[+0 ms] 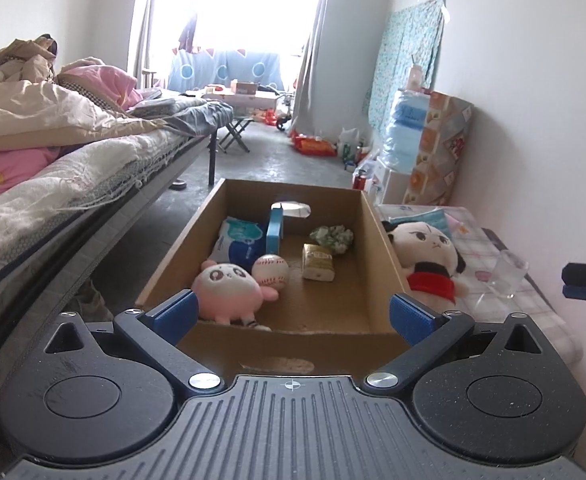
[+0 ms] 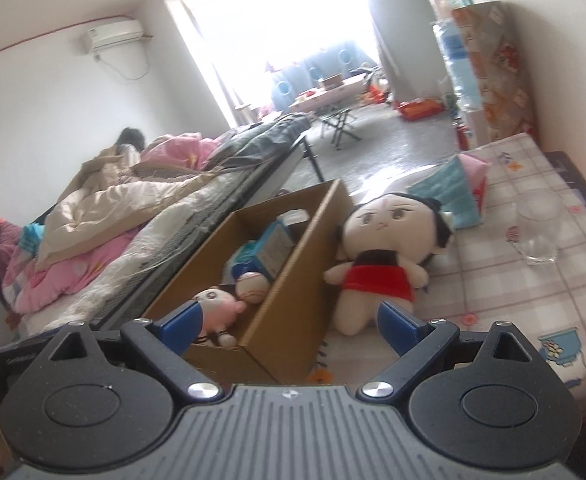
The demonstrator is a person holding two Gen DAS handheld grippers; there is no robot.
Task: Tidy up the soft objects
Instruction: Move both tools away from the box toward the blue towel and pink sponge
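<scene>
Hovering wide apart and empty, the right tongs (image 2: 289,322) are facing the big-headed doll (image 2: 377,256), which is sitting on the checked tabletop (image 2: 493,280), leaning against the outer wall of the cardboard box (image 2: 293,280). The left tongs (image 1: 293,316) are likewise gaping with nothing between them, pointing into the box where the pink plush (image 1: 229,288), baseball (image 1: 269,271) and tissue packs are already lying. Closing on the doll's round head risks it squirming out, being soft and bulky. Sweeping rightward risks toppling the clear glass (image 2: 539,232) standing near the doll. Nudging the box wall could be shoving the whole box toward the bed (image 2: 133,240).
</scene>
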